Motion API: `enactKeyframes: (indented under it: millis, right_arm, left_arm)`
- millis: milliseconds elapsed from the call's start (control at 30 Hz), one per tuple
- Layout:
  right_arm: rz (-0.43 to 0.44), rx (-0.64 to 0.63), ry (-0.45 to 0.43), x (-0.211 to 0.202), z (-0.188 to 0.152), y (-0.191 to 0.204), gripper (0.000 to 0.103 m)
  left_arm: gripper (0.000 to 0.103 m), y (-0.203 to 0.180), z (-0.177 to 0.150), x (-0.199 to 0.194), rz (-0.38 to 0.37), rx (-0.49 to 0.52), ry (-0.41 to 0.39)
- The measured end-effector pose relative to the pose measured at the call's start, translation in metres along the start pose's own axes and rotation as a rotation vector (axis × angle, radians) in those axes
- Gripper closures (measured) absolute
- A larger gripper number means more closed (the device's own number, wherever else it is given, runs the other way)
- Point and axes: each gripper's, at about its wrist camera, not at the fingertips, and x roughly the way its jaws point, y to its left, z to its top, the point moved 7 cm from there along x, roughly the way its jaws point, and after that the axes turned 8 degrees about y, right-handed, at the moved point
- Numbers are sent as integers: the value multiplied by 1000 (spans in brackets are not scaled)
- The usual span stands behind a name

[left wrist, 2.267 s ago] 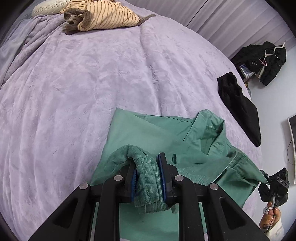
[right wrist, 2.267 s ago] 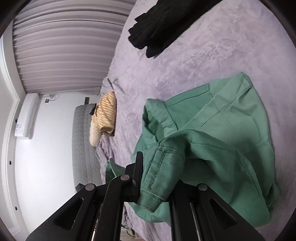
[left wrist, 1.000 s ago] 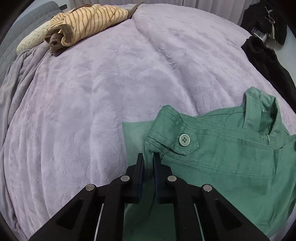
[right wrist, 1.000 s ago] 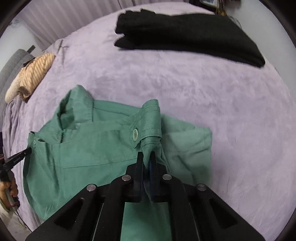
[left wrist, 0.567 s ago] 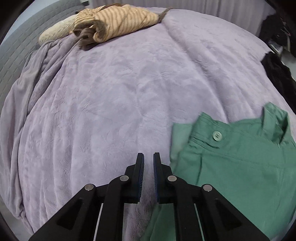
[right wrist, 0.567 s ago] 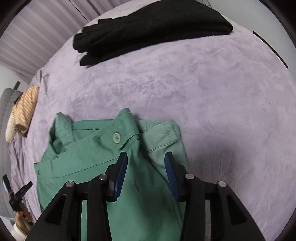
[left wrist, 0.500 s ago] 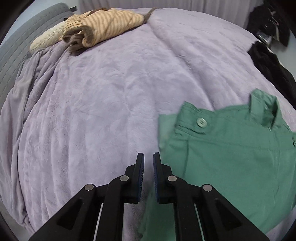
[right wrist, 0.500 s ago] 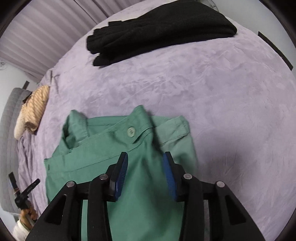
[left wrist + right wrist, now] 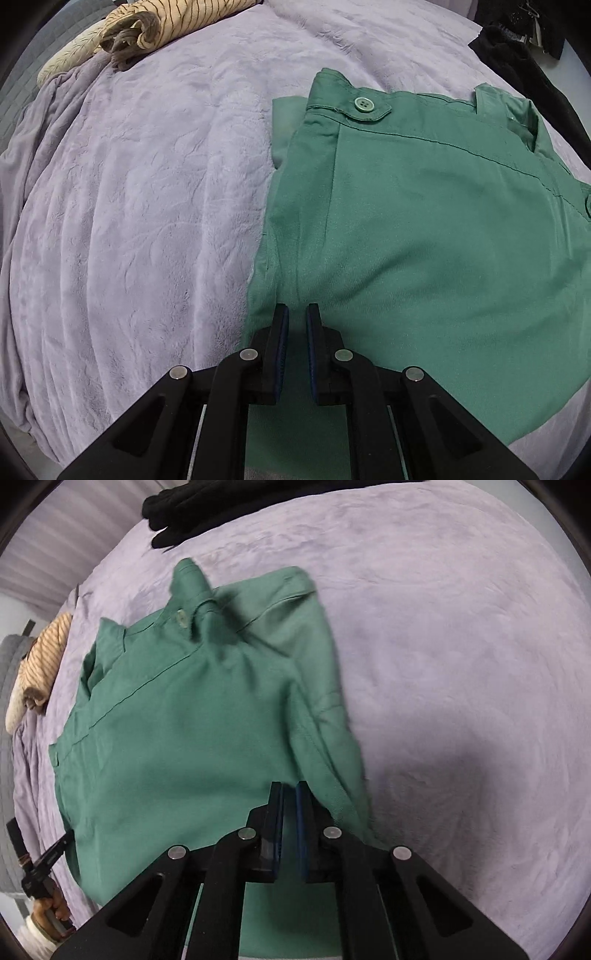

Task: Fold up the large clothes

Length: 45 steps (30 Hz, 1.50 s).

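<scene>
The jacket (image 9: 424, 229) was green, the bedspread (image 9: 129, 184) lilac, the bundle (image 9: 166, 22) tan with dark stripes, the farther garment (image 9: 207, 502) seemingly black.

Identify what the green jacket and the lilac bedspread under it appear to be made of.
Green jacket: probably woven cotton twill, matte, with fine diagonal weave, topstitched seams and a plastic-looking button. Lilac bedspread: seemingly plush fleece or velvet, with soft sheen and brushed nap marks. Fibre content cannot be confirmed.
</scene>
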Motion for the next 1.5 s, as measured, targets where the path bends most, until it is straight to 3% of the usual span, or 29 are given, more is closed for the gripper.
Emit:
enactKeyframes:
  millis: [300,333,367,400,500,667,733,800,867,900,967,1033,1167,1367,1500]
  right_arm:
    - [-22,25,15,-24,-38,-17,94]
    - [-17,39,21,-23,-44,-18,94]
    - [-12,53,24,-25,-50,-22,93]
    - [-10,61,26,-26,-55,-22,93]
    - [-10,74,41,-30,-73,-20,93]
    - [2,74,56,-35,-96,-2,91]
    - [25,84,70,-37,-105,6,84]
    - [43,89,79,-38,-114,15,61]
    - [56,86,82,-40,-121,26,51]
    - [61,82,85,-40,-123,31,51]
    - [72,76,99,-40,-128,41,51]
    - [81,73,107,-38,-130,51,50]
    - [85,51,109,-39,-136,69,35]
    - [76,10,101,-42,-139,95,22]
    - [81,-29,80,-47,-140,112,19]
  left_arm:
    - [90,21,-35,-7,38,-32,50]
    - [77,24,-39,-6,37,-39,60]
    - [54,29,-43,-5,59,-47,62]
    - [46,35,-47,-5,87,-57,61]
    - [44,47,-59,-9,40,-106,89]
    - [44,48,-74,-34,49,-108,86]
    - [44,42,-81,-43,43,-96,80]
    - [44,37,-90,-50,72,-74,84]
    - [43,32,-99,-53,84,-59,103]
    - [41,30,-104,-55,75,-58,112]
    - [18,30,-112,-59,60,-66,107]
    - [11,31,-115,-67,52,-71,78]
    - [11,43,-112,-70,63,-73,81]
    - [11,52,-104,-69,121,-62,76]
    - [11,55,-103,-66,134,-58,91]
